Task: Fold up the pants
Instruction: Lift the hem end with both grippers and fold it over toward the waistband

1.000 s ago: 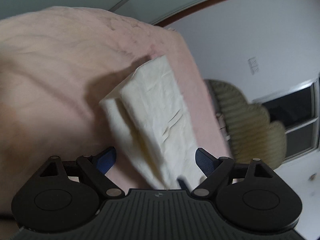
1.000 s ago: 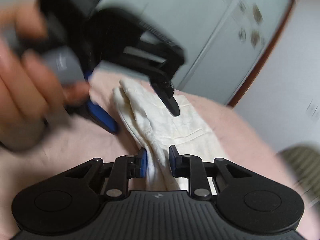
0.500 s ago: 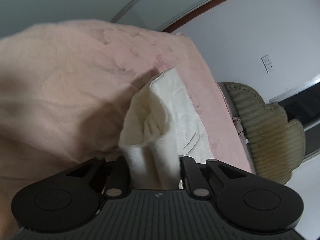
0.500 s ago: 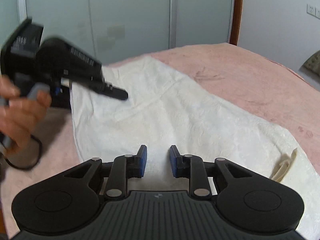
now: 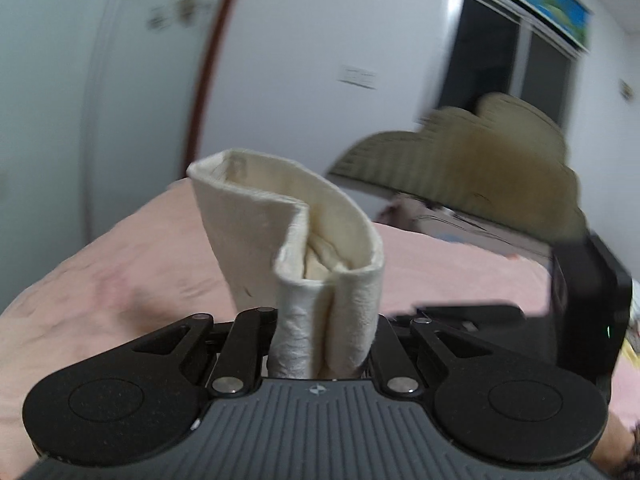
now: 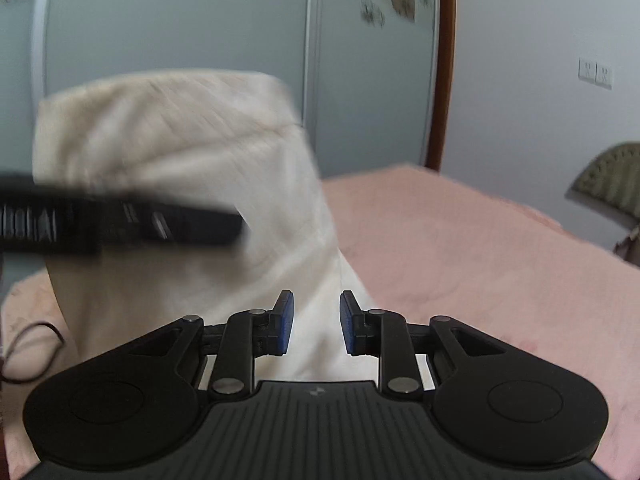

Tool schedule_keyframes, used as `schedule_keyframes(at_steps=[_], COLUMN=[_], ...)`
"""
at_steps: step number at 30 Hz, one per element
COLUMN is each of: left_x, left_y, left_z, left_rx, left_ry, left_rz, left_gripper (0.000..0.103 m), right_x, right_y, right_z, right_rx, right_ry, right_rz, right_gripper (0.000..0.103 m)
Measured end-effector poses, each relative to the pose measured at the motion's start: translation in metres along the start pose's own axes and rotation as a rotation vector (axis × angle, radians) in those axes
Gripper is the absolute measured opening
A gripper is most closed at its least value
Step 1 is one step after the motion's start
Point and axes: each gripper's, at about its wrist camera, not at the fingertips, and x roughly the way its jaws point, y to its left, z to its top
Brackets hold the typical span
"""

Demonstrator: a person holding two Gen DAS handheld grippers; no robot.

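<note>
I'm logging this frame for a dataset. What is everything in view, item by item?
pants: 1, cream, lifted above the bed, bunched in the left gripper
bed cover: 1, pink, below both grippers
chair: 1, olive-tan, beyond the bed
wardrobe doors: pale grey-green, back wall
wall socket: 1, white, wall
window: 1, dark, wall
left gripper: black, shut on the pants
right gripper: black, blue pads, open

This is looking like a bedroom in a home. A pink blanket [image 6: 460, 240] is covering a big bed. Tall sliding closet doors [image 6: 240, 60] are standing behind it. A padded headboard [image 5: 480, 168] is showing near a dark window [image 5: 492, 48], and a wall switch [image 6: 595, 73] is sitting on the white wall.
</note>
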Motion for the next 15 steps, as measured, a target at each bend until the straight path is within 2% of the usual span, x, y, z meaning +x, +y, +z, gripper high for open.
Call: schedule_keyframes(at_steps=[3,8,12,15], left_x=[0.008,0.019,0.040,0.057], left_y=[-0.038,-0.094,-0.141,-0.174], left_z=[-0.003,-0.018,-0.041,-0.064], left_rx=[0.054,0.116,0.176,0.232], left_ry=[0.007,0.038,0.086,0.110], left_rz=[-0.056,-0.157,-0.218,-0.233], left_gripper=[0.013,0.013,0.015,0.015], right_x=[-0.033,-0.085,-0.116,-0.133], right_y=[-0.018,-0.051,-0.070,-0.079], right_z=[-0.006,-0.038,-0.070,-0.089], right_rx=[0.002,0.055,0.107,0.140], right_ry=[-0.030,-0.044,-0.027,-0.005], right_rz=[-0.018,-0.079,-0.144,-0.186], right_gripper=[0.027,0.027,0.032,0.032])
